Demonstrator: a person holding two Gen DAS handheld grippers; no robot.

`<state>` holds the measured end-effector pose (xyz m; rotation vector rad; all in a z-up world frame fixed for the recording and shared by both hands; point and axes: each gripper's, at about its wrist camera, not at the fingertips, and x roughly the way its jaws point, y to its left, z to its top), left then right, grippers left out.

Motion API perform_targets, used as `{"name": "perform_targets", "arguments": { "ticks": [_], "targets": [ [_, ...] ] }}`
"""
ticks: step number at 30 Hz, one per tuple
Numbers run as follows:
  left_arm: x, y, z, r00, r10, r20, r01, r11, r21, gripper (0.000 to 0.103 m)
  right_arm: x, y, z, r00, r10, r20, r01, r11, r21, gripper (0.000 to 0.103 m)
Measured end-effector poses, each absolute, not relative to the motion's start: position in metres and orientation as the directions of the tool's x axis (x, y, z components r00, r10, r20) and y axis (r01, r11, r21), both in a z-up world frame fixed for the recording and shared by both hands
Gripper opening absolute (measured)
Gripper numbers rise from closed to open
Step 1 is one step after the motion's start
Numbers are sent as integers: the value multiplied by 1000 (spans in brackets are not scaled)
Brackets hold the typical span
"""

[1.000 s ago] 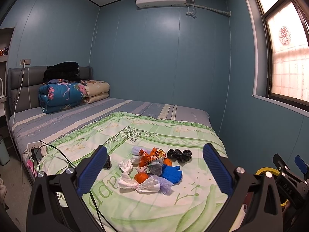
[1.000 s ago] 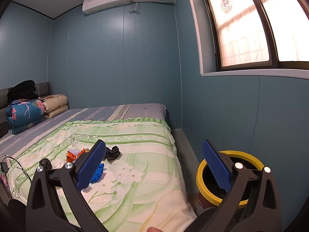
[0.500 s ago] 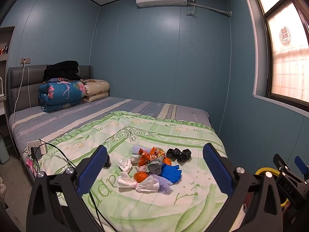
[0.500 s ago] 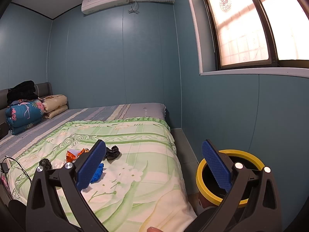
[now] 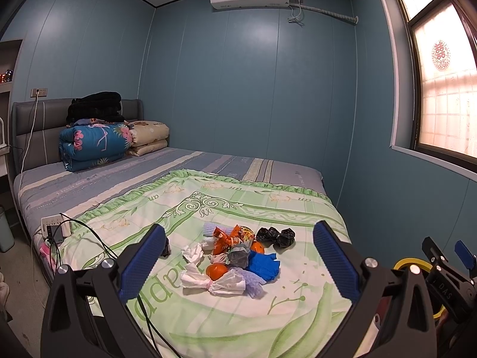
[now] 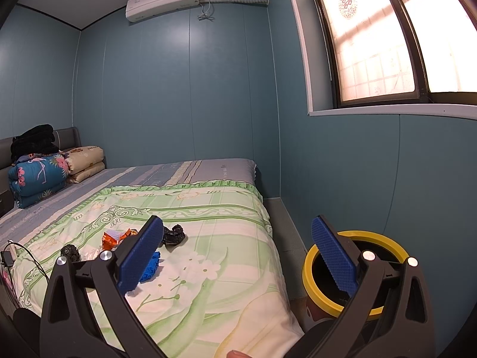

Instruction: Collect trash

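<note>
We hold the left gripper [image 5: 237, 256] and right gripper [image 6: 237, 252] spread wide and empty, above the bed's [image 5: 190, 200] trash pile [image 5: 235, 256], near the bin [image 6: 354, 271].

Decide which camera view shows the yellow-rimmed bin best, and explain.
The right wrist view: the yellow-rimmed bin stands beside the bed, most of its ring and dark inside showing. In the left wrist view only a sliver of rim peeks out behind the grippers.

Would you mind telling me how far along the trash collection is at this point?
Nothing looks done yet: the trash pile lies on the green quilt, and what the yellow-rimmed bin holds cannot be seen. Nothing is in hand; the left claw and right claw are open and empty. Every piece remains to be binned.
</note>
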<state>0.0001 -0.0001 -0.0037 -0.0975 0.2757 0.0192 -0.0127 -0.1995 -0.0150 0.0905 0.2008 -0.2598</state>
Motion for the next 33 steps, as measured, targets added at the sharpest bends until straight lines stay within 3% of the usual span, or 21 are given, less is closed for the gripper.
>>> {"name": "perform_targets", "arguments": {
  "ticks": [18,28,33],
  "targets": [
    [7,1,-4,959,14,-285,-42,995,-94,96,-7,-198,-20,948,-210,-238,231,971,63,95],
    [28,17,-17,942,12,-335,-45,995,-89,96,24,-192,-27,951,-186,-246,196,981,15,95],
    [46,36,-38,919,-38,-392,6,997,-82,96,62,-195,-34,959,-89,-270,98,995,20,95]
  ]
}}
